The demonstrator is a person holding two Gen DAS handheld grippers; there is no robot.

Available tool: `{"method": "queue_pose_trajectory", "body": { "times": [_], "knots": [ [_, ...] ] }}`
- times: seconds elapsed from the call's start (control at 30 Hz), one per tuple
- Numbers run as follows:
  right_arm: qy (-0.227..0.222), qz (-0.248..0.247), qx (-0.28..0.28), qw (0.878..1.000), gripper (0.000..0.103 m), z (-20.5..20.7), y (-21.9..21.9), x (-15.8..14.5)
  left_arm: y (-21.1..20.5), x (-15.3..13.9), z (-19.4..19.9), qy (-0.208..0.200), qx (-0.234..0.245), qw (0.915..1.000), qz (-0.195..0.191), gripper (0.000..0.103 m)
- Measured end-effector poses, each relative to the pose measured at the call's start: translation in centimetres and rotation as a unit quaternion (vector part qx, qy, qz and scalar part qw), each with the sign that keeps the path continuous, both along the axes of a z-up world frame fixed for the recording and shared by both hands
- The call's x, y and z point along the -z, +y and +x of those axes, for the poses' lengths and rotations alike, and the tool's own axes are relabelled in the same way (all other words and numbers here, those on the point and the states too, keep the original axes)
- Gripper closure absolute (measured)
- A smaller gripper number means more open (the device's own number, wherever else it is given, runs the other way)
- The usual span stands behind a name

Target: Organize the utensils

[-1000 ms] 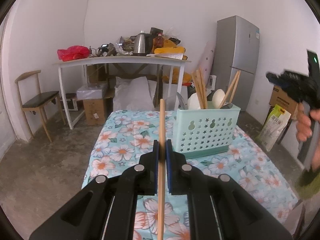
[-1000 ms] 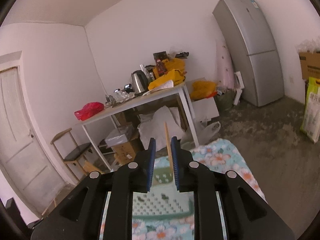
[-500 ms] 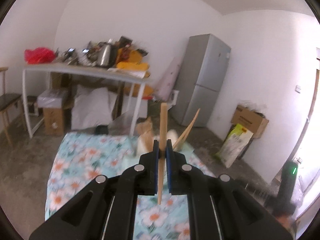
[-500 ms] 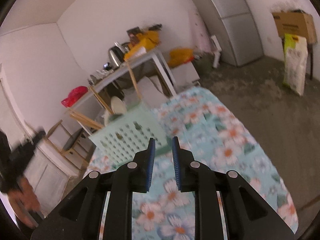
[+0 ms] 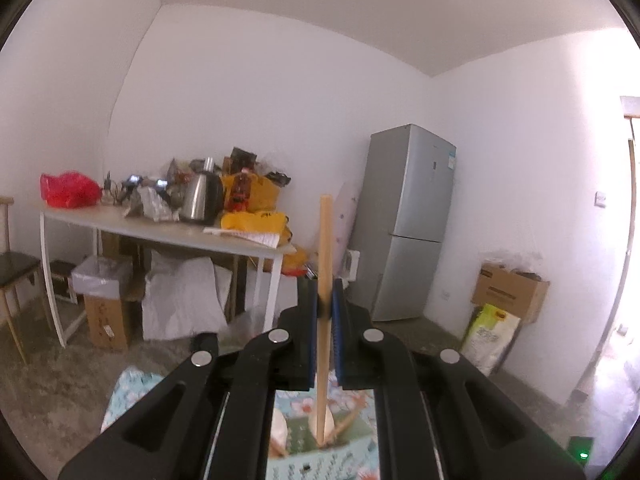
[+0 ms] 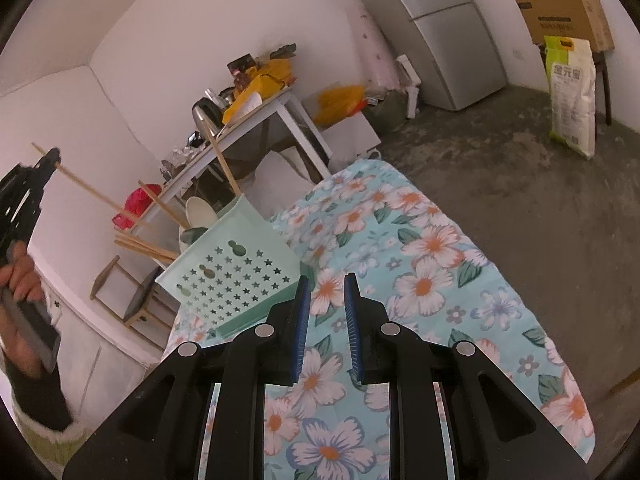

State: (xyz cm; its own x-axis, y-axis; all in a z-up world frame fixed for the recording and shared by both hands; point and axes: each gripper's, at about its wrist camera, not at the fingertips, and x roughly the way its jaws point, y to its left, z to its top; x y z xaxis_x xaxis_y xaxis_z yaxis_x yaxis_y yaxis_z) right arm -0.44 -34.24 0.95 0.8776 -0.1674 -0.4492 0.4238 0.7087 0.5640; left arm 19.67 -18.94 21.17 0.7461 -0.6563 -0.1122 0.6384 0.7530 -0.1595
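Note:
My left gripper (image 5: 325, 298) is shut on a wooden chopstick (image 5: 324, 248) held upright, its lower end over the open top of the mint-green utensil holder (image 5: 320, 454). The holder (image 6: 236, 276) stands on the flowered tablecloth (image 6: 424, 280) and holds several chopsticks (image 6: 144, 246) and white spoons (image 6: 198, 212). My right gripper (image 6: 324, 312) is open and empty, low over the cloth just right of the holder. The left gripper (image 6: 28, 184) with its chopstick (image 6: 88, 190) shows at far left in the right wrist view.
A white cluttered table (image 5: 168, 236) with a kettle (image 5: 200, 196) stands behind. A grey fridge (image 5: 404, 224), cardboard box (image 5: 508, 292) and a sack (image 5: 488, 336) lie to the right. A chair (image 5: 12, 268) is at left.
My left gripper has risen and moved over the holder with the chopstick. My right gripper let its chopstick go into the holder, drew back and opened a little wider.

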Motion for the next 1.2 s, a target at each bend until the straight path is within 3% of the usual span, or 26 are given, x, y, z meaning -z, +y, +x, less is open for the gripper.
{"method": "queue_pose_trajectory", "body": {
  "times": [0.23,0.47,0.5,0.57,0.93,1.07,1.2],
  "knots": [
    [0.000,0.006,0.006,1.000,0.084,-0.1,-0.6,0.4,-3.7,2.8,2.7,-0.012,-0.033,0.9979,0.054,0.097],
    [0.000,0.005,0.007,1.000,0.084,-0.2,-0.7,0.5,-4.6,6.6,4.8,0.039,-0.029,0.9953,0.084,0.096],
    [0.001,0.005,0.007,1.000,0.084,-0.1,-0.6,0.5,-4.5,6.8,4.8,0.043,-0.026,0.9952,0.084,0.094],
    [0.001,0.009,0.005,1.000,0.084,-0.1,-0.7,0.5,-4.3,6.9,4.5,0.045,-0.023,0.9954,0.081,0.081],
    [0.006,-0.006,-0.007,1.000,0.083,0.2,0.9,-0.4,-1.2,5.8,1.1,0.043,-0.008,0.9976,0.053,0.070],
    [0.014,-0.031,-0.015,0.999,0.075,0.2,2.4,-0.8,0.5,5.9,-1.2,0.060,0.001,0.9968,0.052,0.061],
    [0.028,-0.076,-0.027,0.996,0.067,0.3,4.6,-1.4,1.7,7.9,-3.5,0.105,0.013,0.9907,0.085,0.051]
  ]
}}
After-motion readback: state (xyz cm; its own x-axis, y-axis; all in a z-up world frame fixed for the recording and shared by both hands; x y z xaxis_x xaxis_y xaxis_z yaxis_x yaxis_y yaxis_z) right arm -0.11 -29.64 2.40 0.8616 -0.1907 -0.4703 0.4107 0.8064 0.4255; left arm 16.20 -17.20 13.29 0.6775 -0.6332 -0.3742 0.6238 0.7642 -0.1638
